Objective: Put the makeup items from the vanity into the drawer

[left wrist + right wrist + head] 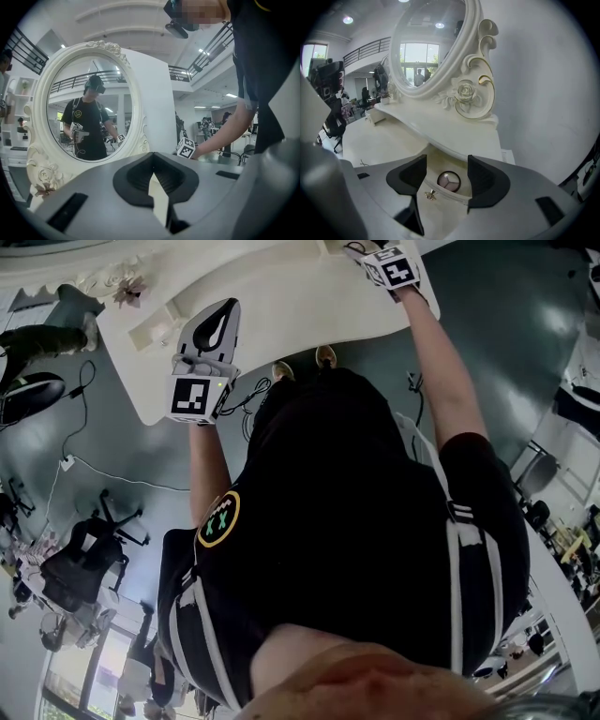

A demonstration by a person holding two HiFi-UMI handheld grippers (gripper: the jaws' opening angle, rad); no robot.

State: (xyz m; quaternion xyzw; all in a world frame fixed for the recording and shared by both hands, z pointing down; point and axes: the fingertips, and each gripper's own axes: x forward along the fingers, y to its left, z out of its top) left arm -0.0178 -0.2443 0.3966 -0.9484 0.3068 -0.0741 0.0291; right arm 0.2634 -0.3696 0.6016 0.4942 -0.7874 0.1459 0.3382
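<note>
The compact lies in the open drawer, just beyond the knob on the drawer's front and beneath the shelf on which the mirror stands. It sits in line with the gap of the right gripper, touching neither jaw. The left gripper hangs over the left edge of the vanity top — well apart from the right one, which is at the far right.

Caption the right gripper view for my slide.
Right gripper, jaws open, above a round compact in the open drawer.
</note>
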